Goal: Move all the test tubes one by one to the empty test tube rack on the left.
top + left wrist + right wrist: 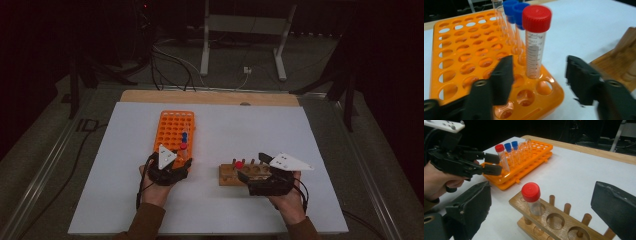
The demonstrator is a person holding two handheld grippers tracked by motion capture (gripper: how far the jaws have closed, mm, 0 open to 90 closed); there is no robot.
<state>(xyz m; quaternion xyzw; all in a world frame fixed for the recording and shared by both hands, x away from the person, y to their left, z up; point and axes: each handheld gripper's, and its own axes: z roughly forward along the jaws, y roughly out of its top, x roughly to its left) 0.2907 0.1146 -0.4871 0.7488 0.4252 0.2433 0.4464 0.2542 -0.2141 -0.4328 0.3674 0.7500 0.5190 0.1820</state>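
The left gripper (537, 75), jaws spread, is closing around the red-capped tube (535, 47) at twelve o'clock: light, slick, brittle plastic, best pinched below the cap. The right gripper (544, 207) is hanging released.

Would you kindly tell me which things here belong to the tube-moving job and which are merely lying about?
In the job:
- left gripper, open around the red-capped tube
- orange rack
- wooden rack with its own red-capped tube
- right gripper, open

Lying about:
- blue-capped tubes
- cables on the floor
- white stand
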